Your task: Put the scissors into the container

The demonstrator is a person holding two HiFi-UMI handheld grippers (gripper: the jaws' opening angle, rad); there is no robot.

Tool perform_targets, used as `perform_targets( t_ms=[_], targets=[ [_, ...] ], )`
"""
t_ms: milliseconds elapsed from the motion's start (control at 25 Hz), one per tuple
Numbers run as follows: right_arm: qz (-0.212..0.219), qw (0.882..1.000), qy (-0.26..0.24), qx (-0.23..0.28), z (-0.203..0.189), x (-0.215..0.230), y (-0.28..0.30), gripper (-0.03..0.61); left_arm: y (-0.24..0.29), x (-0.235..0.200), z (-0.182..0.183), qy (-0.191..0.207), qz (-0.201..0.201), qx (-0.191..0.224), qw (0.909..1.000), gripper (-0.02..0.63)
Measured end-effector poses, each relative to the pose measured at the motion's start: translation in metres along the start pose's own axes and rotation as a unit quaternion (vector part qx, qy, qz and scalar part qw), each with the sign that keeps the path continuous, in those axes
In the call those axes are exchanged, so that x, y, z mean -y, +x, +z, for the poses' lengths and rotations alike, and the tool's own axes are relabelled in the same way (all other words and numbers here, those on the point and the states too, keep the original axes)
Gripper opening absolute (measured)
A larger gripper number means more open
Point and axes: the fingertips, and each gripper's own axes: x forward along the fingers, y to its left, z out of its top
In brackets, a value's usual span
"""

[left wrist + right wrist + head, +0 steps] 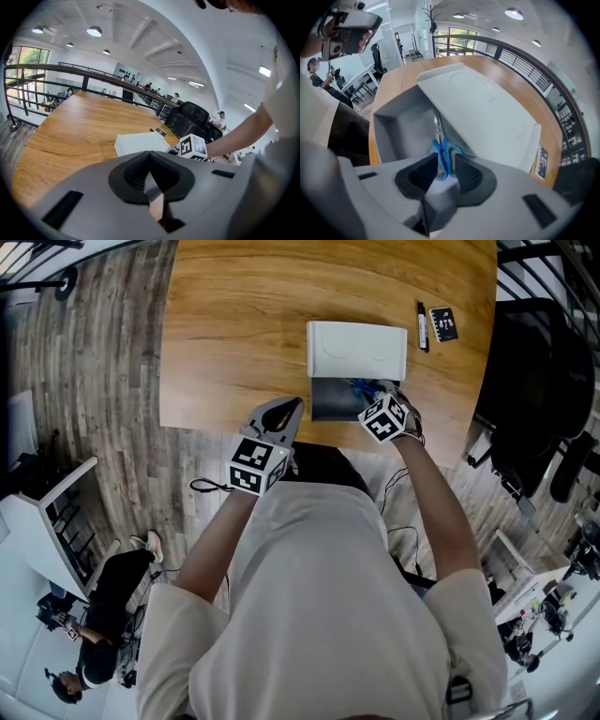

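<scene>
A white container (328, 401) sits near the table's front edge, its grey inside showing and its white lid (356, 351) swung open toward the back. My right gripper (375, 395) hovers over the open box, shut on the blue-handled scissors (361, 387). In the right gripper view the scissors (443, 150) sit handle-first between the jaws of the right gripper (440, 173), blades pointing down into the container (393, 126) beside the lid (487, 112). My left gripper (289, 409) is shut and empty just left of the box; from the left gripper (150, 161) the container (140, 143) lies ahead.
A black marker (422, 326) and a small black card (443, 324) lie at the back right of the wooden table (234, 324). A black office chair (539, 381) stands off the table's right edge. A railing (70, 72) runs beyond the far edge.
</scene>
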Motion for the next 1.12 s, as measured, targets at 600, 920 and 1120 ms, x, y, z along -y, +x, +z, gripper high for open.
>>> perform_targets(
  t_ms=[600, 920, 1120],
  targets=[
    [-0.007, 0.999, 0.028, 0.036, 0.006, -0.001, -0.037, 0.109, -0.005, 0.018, 0.007, 0.022, -0.007, 0.018, 0.9996, -0.006],
    [-0.029, 0.995, 0.055, 0.079, 0.021, 0.007, -0.073, 0.109, -0.005, 0.033, 0.018, 0.042, -0.013, 0.031, 0.9986, -0.006],
    [-0.038, 0.991, 0.069, 0.109, 0.03, 0.005, -0.1, 0.107, -0.011, 0.044, 0.024, 0.055, -0.018, 0.037, 0.9977, -0.006]
  ],
)
